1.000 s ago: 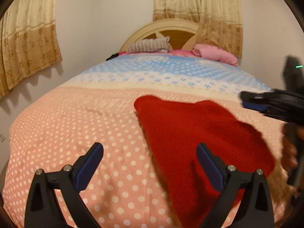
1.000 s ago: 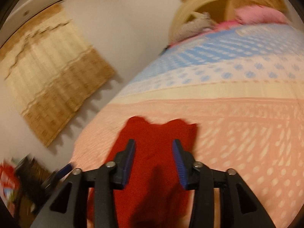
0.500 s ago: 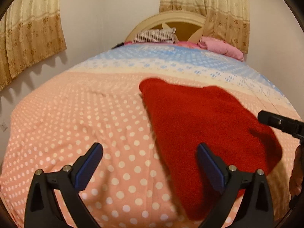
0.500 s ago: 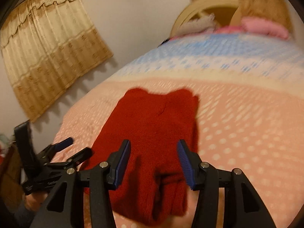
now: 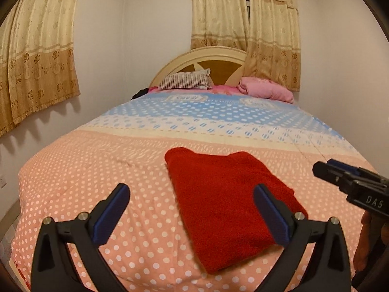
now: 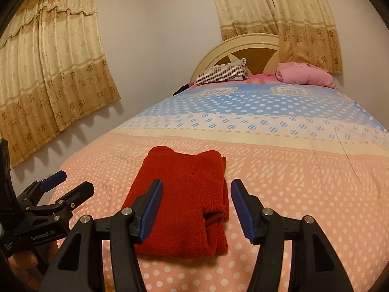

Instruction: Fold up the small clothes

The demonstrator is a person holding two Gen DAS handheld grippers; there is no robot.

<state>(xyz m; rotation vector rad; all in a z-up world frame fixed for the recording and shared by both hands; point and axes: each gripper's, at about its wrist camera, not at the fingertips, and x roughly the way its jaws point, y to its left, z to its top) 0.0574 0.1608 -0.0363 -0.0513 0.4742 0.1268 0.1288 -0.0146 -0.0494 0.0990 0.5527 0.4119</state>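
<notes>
A red fleece garment lies folded into a rectangle on the bed's pink dotted cover, also in the right wrist view. My left gripper is open and empty, held above the cover just short of the garment's near left side. My right gripper is open and empty, held above the garment's near end. Each gripper shows in the other's view: the right one at the right edge, the left one at the left edge.
The bed stretches away to a cream headboard. A striped pillow and a pink bundle lie at its head. Curtains hang on the left wall and behind the headboard. The bed's left edge drops to the floor.
Both grippers have pulled back and risen from the garment, which now lies still and folded. The right gripper has swung level and opened a little wider.
</notes>
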